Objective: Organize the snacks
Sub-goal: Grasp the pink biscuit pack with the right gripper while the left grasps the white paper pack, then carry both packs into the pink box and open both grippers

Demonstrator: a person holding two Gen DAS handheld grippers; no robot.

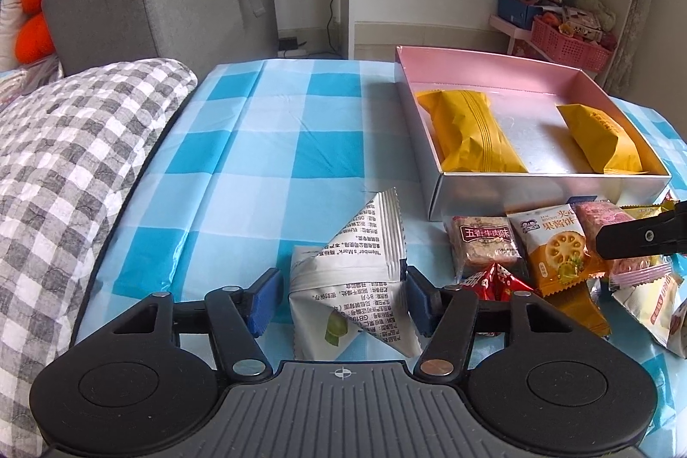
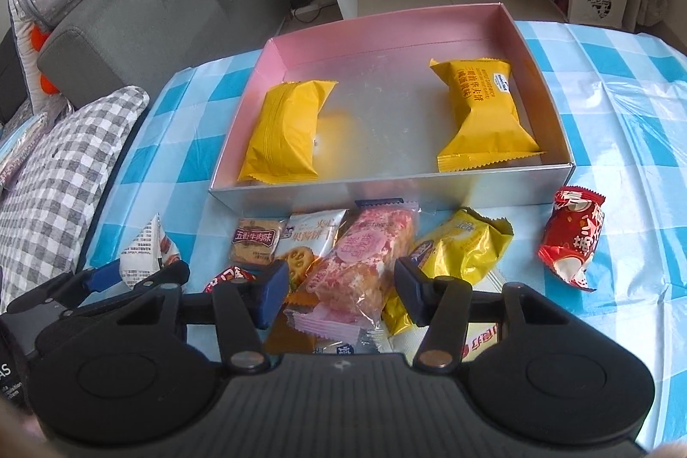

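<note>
- My left claw point(image 1: 341, 299) straddles the white pyramid packet point(image 1: 350, 282): the right pad touches its foil edge, the left pad stands just off it, so the claw is not clamped yet.
- To grip it well I would close on the packet's wide lower body, not the thin crimped seam, and keep the pads level so the puffy foil does not squirm out.
- Just right of that claw lies the loose heap on the table point(image 1: 266, 140): a brown beef-flavour packet point(image 1: 487, 243) and an orange jam-biscuit packet point(image 1: 554, 247).
- My right claw point(image 2: 339, 295) has the pink packet point(image 2: 360, 269) between its pads; both pads sit at its sides, though I cannot tell whether they press it.
- I would squeeze gently, as it looks crumbly, and lift straight up so the gold packet point(image 2: 463, 247) just right of the claw stays put.
- Ahead of both claws stands the open box point(image 2: 386, 183), holding two yellow packets point(image 2: 285, 131) with bare floor between them: my likely drop spot.
- Well right of the claw a red packet point(image 2: 571, 239) waits alone.
</note>
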